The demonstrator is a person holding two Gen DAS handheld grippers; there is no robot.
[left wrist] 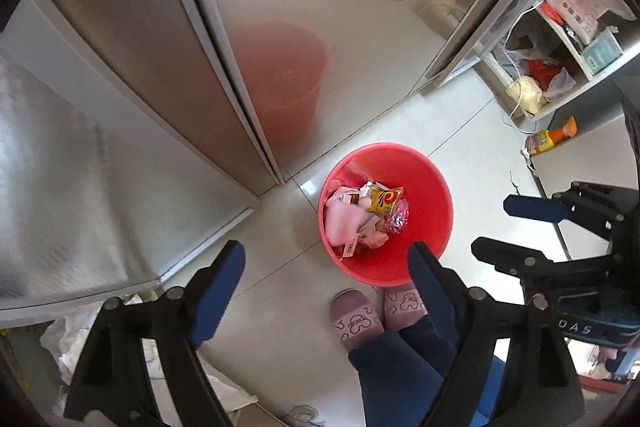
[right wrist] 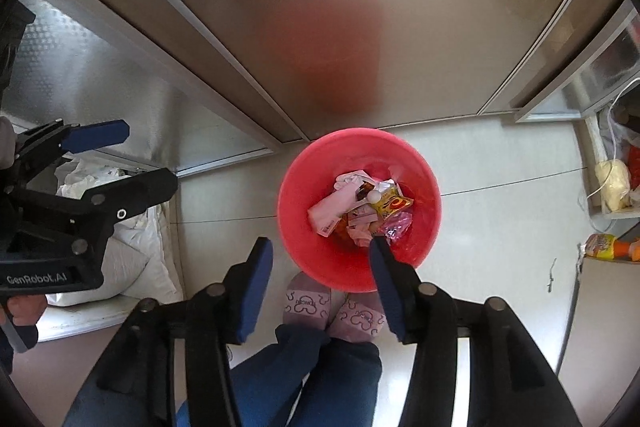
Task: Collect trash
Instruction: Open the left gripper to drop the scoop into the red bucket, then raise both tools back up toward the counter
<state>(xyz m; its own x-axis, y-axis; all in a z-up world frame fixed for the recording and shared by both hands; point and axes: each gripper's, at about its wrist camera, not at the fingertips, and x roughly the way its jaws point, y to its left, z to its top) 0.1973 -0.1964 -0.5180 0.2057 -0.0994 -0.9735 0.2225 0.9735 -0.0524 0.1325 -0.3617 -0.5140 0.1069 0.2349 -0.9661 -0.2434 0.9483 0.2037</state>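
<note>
Both grippers hang with fingers spread wide and nothing between them: the left gripper (left wrist: 326, 263) and the right gripper (right wrist: 320, 259). Just beyond the fingertips, below them on the floor, stands the red bin (right wrist: 296, 163), touching the person's slippers (right wrist: 308, 301). Inside it lie wrappers (right wrist: 390, 203) and paper scraps. That trash looks collected. No loose litter shows on the nearby tiles, so little seems left.
</note>
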